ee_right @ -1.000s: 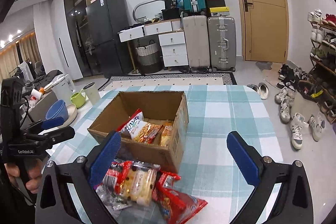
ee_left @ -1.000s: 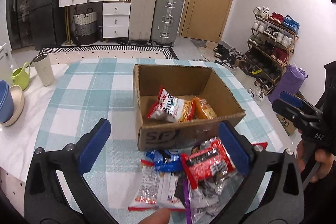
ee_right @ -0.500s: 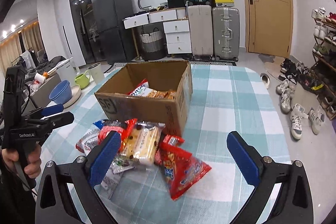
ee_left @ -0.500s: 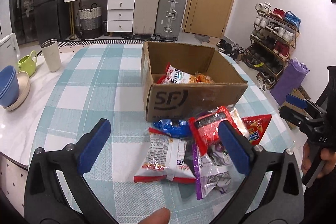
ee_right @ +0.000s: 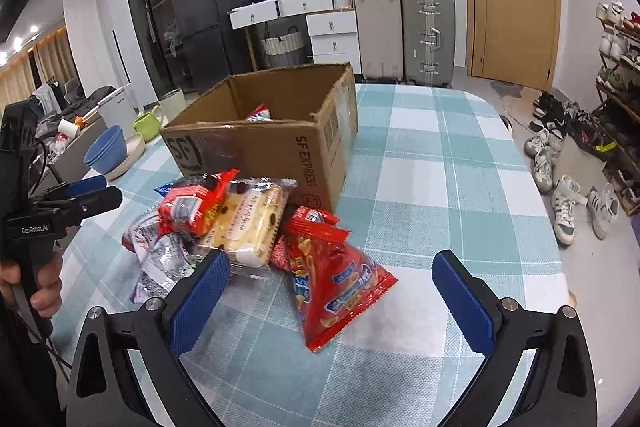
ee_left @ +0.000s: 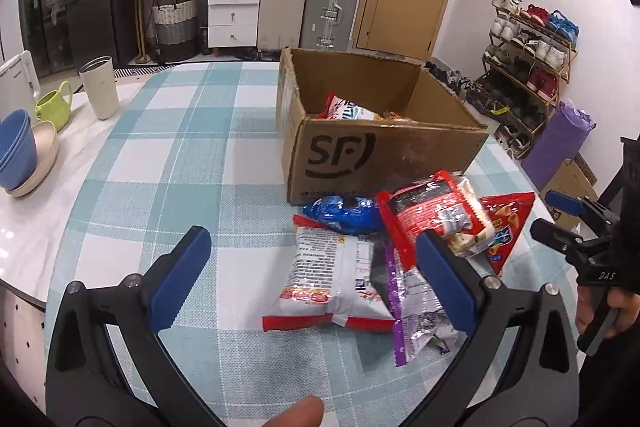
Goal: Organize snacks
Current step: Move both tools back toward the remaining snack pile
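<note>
An open cardboard box (ee_left: 384, 155) (ee_right: 256, 151) stands on the checked tablecloth with a few snack packets inside. Against its near side lies a heap of packets: a white-and-red bag (ee_left: 332, 275), a blue packet (ee_left: 340, 215), a red-wrapped biscuit pack (ee_left: 436, 211) (ee_right: 248, 219), a red chip bag (ee_right: 332, 275) (ee_left: 508, 227) and a purple-and-silver wrapper (ee_left: 416, 307). My left gripper (ee_left: 312, 267) hangs open above the white-and-red bag, holding nothing. My right gripper (ee_right: 332, 291) is open over the red chip bag, also holding nothing.
At the table's left edge stand stacked blue and beige bowls (ee_left: 20, 155), a green mug (ee_left: 54, 103) and a cream tumbler (ee_left: 100, 87). Beyond the table are suitcases (ee_left: 332, 7), drawers and a door; a shoe rack (ee_left: 528, 55) lines the right wall.
Both grippers have pulled back and sunk lower, so the box looks farther off and the packet heap now lies between their fingers. Nothing was taken hold of.
</note>
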